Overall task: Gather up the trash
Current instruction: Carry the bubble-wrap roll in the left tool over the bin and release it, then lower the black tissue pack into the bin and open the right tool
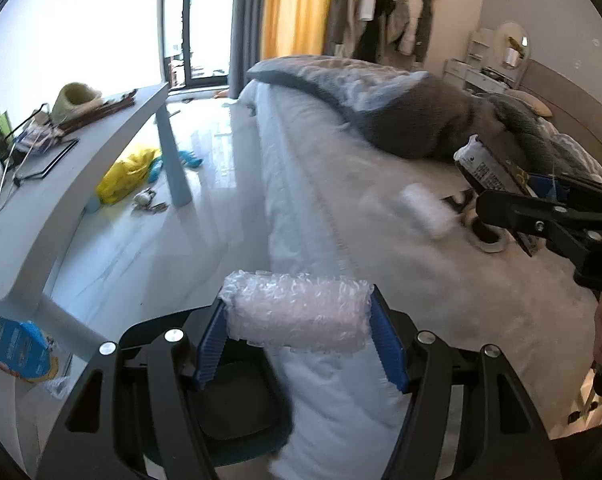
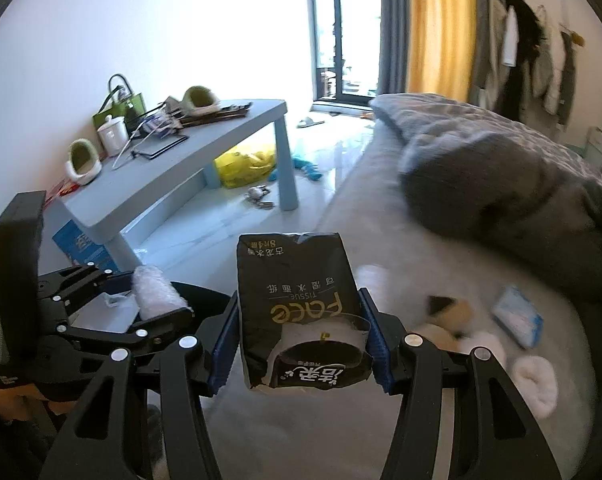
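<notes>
- Your left gripper (image 1: 299, 330) is closed on a bubble wrap roll (image 1: 299, 314); the blue pads press on both ends of the roll, and it sits across between them.
- Your right gripper (image 2: 303, 340) is closed on a black tissue pack (image 2: 301, 304); the pack stands between the pads with its torn opening toward the camera.
- Both grippers are in the air at the edge of the bed (image 1: 421, 280), the left one just beside the right one.
- On the bed near the right gripper lie a white roll (image 2: 535, 380), a blue-white packet (image 2: 519, 316) and some blurred small things that you cannot identify.
- A gray blanket (image 2: 501, 184) is heaped further back on the bed.
- Across the floor stands the blue surface (image 2: 205, 148) with slippers and a green bag on it.
- Under this surface a yellow bag (image 2: 247, 164) lies on the floor, with small scraps (image 2: 257, 196) near it.
</notes>
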`<state>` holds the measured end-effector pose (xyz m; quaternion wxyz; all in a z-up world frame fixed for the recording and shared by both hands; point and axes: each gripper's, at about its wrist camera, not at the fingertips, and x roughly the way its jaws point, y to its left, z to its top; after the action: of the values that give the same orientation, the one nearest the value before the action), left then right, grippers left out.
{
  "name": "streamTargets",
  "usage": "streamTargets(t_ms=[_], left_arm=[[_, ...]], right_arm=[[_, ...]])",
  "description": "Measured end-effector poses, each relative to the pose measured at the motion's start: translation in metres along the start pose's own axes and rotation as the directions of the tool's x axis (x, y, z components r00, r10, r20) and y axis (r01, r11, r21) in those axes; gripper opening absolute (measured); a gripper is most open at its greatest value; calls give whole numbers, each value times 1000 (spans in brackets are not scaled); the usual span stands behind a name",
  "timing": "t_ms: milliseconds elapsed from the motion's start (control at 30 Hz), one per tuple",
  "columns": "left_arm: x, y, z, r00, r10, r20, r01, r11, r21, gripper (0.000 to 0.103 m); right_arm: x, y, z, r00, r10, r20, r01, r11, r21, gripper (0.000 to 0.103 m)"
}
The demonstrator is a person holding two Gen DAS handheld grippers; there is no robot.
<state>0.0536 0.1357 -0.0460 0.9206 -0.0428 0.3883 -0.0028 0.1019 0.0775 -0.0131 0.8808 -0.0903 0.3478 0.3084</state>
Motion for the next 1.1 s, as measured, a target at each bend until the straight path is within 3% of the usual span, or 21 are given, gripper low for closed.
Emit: streamTargets(t_ms=[67, 333, 700, 800, 1100], left_arm=[[2, 12, -5, 1000, 13, -5, -13, 1000, -7, 68], [32, 75, -42, 987, 70, -143, -80, 995, -64, 68], [52, 135, -82, 959, 34, -282, -78, 986, -145, 72], [51, 140, -88, 958, 26, -285, -71, 986, -149, 78], [35, 161, -86, 968, 47, -246, -88, 983, -161, 77]], right_arm=[[9, 11, 5, 1000, 20, -8, -20, 1000, -1, 56], [44, 61, 22, 996, 85, -42, -85, 996, -22, 56], [91, 123, 25, 982, 144, -120, -153, 986, -69, 56], [105, 132, 23, 978, 148, -146, -160, 984, -74, 56], [143, 144, 12, 964, 136, -227, -153, 986, -60, 56]])
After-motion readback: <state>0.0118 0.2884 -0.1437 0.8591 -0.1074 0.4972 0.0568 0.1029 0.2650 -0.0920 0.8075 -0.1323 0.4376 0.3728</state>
